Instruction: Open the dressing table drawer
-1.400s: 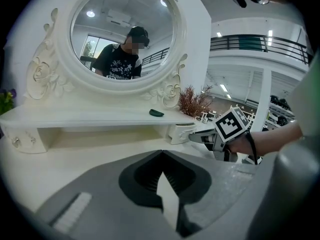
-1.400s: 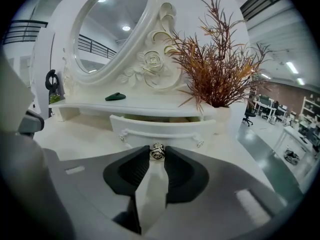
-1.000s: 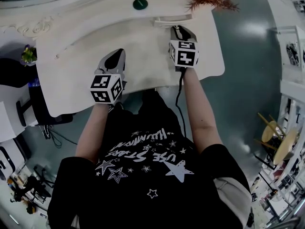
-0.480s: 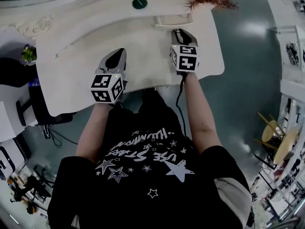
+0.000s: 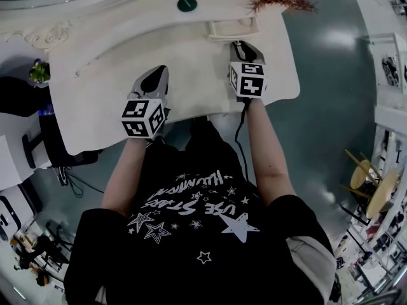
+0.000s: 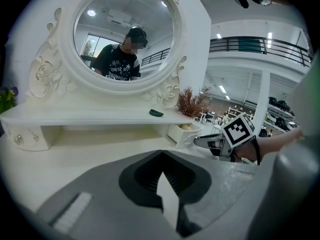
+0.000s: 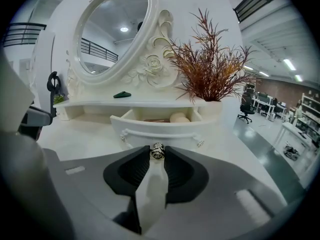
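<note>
The small white drawer (image 5: 232, 28) under the dressing table's shelf stands partly pulled out. In the right gripper view its curved front (image 7: 160, 134) faces me, with a round beige thing (image 7: 179, 118) inside. My right gripper (image 7: 157, 153) is shut on the drawer's silver knob (image 7: 157, 150), which sits pinched between the tips. From the head view, the right gripper (image 5: 239, 43) reaches to the drawer front. My left gripper (image 5: 154, 74) hovers over the tabletop to the left, apart from the drawer, shut with nothing in it (image 6: 161, 156). The left gripper view also catches the drawer (image 6: 181, 133).
A dried reddish plant (image 7: 210, 69) stands on the shelf right above the drawer. A green dish (image 5: 186, 4) lies on the shelf further left. The oval mirror (image 6: 125, 34) rises behind. The tabletop's front edge (image 5: 191, 116) runs just behind both grippers.
The right gripper has come back a little toward the person with the knob in it, and the drawer has slid out slightly. The left gripper has not moved.
</note>
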Available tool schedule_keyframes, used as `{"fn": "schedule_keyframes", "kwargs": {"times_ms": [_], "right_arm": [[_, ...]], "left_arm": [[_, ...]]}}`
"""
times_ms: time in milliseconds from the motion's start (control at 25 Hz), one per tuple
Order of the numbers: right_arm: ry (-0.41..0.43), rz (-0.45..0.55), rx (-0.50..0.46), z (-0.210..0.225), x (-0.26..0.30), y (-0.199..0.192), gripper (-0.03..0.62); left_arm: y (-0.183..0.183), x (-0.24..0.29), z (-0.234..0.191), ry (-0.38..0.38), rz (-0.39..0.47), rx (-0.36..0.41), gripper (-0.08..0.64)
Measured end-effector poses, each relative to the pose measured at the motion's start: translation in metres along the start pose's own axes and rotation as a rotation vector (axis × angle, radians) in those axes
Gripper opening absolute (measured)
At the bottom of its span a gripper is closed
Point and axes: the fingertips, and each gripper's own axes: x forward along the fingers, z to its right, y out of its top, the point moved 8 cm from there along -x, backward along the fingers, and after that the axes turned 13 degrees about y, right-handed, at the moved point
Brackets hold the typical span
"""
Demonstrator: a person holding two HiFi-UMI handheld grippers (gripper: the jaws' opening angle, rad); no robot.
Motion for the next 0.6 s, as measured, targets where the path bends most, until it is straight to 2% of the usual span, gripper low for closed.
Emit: {"fn": "schedule_keyframes", "kwargs": {"times_ms": [600], "right_arm": [[-0.023, 0.007, -0.001, -0.0053, -0.0077, -0.0074, 0.124]], "left_arm": [[-0.0017, -0.0059, -0.0056, -0.014, 0.015, -0.011, 0.002]]}}
